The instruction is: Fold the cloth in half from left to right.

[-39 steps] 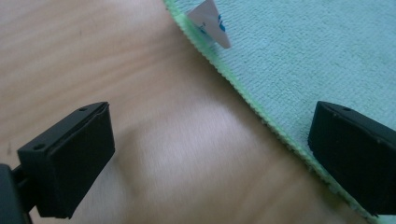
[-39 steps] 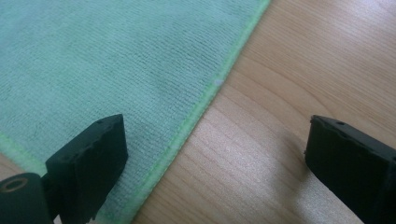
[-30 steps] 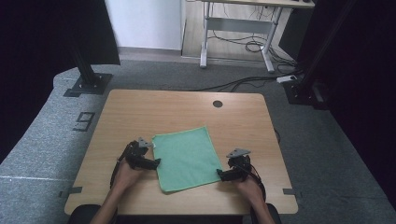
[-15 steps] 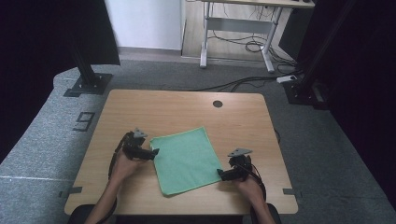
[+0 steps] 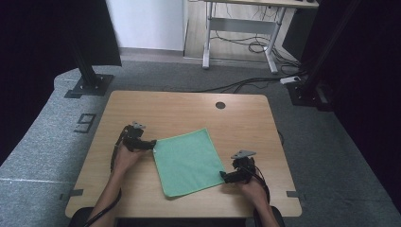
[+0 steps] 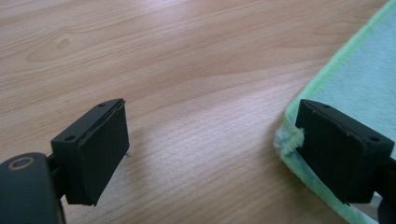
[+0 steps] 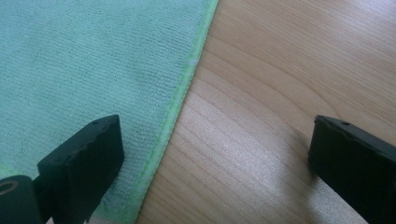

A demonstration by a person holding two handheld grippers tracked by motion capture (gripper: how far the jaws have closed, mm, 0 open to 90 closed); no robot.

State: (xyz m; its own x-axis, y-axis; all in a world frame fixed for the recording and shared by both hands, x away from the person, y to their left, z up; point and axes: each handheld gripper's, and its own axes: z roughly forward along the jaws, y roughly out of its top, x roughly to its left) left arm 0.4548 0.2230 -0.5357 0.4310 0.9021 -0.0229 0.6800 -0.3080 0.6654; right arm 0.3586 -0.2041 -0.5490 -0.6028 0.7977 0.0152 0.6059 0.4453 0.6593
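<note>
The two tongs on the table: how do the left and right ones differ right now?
The left tongs sit at the green cloth's far left corner; the right tongs sit at its near right edge. In the left gripper view, one pad touches the cloth's corner and the jaws have just been closing a little; in the right gripper view, the right tongs straddle the cloth's hem. Both are open, low over the wooden table, and hold nothing.

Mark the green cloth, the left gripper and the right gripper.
green cloth (image 5: 189,161), high view, middle of the flat fabric.
left gripper (image 6: 212,154), left gripper view, midway between its open fingertips.
right gripper (image 7: 215,163), right gripper view, midway between its open fingertips.
</note>
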